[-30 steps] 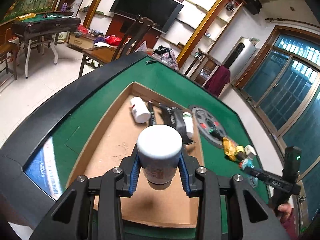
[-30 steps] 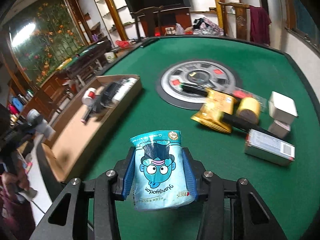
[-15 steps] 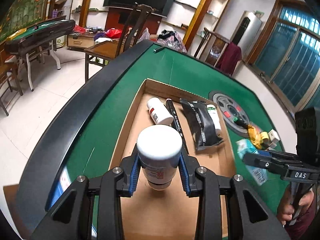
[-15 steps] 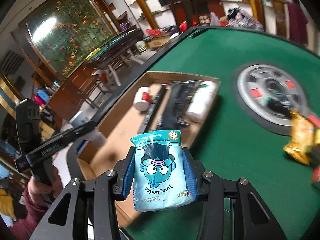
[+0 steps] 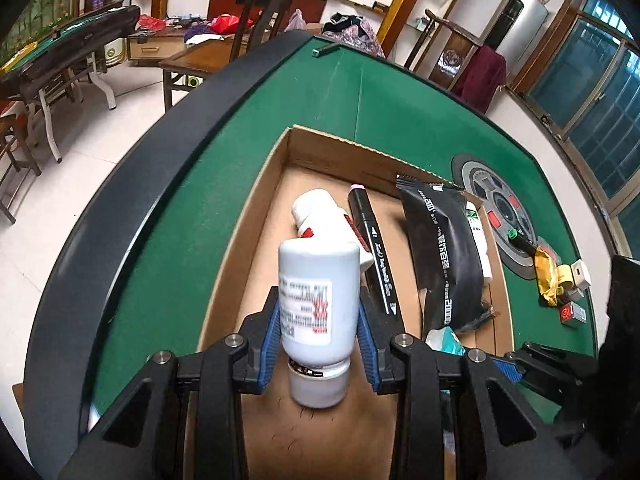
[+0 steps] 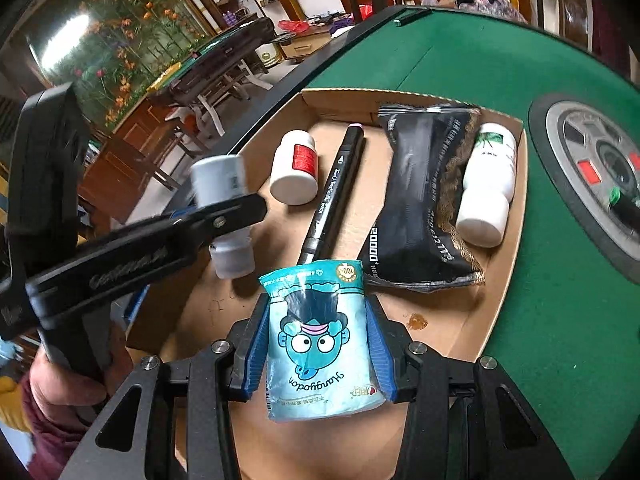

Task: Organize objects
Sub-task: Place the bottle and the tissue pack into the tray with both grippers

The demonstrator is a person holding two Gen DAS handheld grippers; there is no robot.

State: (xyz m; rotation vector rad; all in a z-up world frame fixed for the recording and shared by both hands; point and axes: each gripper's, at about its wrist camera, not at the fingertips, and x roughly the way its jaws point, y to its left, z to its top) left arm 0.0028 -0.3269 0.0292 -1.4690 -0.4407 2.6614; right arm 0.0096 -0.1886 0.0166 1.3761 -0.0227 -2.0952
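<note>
My left gripper (image 5: pixel 318 354) is shut on a white pill bottle (image 5: pixel 316 300), held cap down over the near left part of a shallow cardboard tray (image 5: pixel 256 184). In the right wrist view the same white bottle (image 6: pixel 224 200) hangs in that gripper (image 6: pixel 224 220) at the tray's (image 6: pixel 504 264) left side. My right gripper (image 6: pixel 316 354) is shut on a light blue tissue pack (image 6: pixel 320 340) with a cartoon face, low over the tray's near end. A corner of the tissue pack (image 5: pixel 444 338) shows in the left wrist view.
In the tray lie a white bottle with a red label (image 6: pixel 296 168), a black marker (image 6: pixel 334 192), a black snack bag (image 6: pixel 424 196) and a white bottle with a green label (image 6: pixel 488 188). On the green felt to the right sit a round grey disc (image 6: pixel 584 168), a yellow packet (image 5: pixel 546 276) and small boxes (image 5: pixel 576 276).
Both grippers have come in over the tray with their loads. The left one has tilted, so the bottle's label now faces the camera. The right one moved left from the open felt.
</note>
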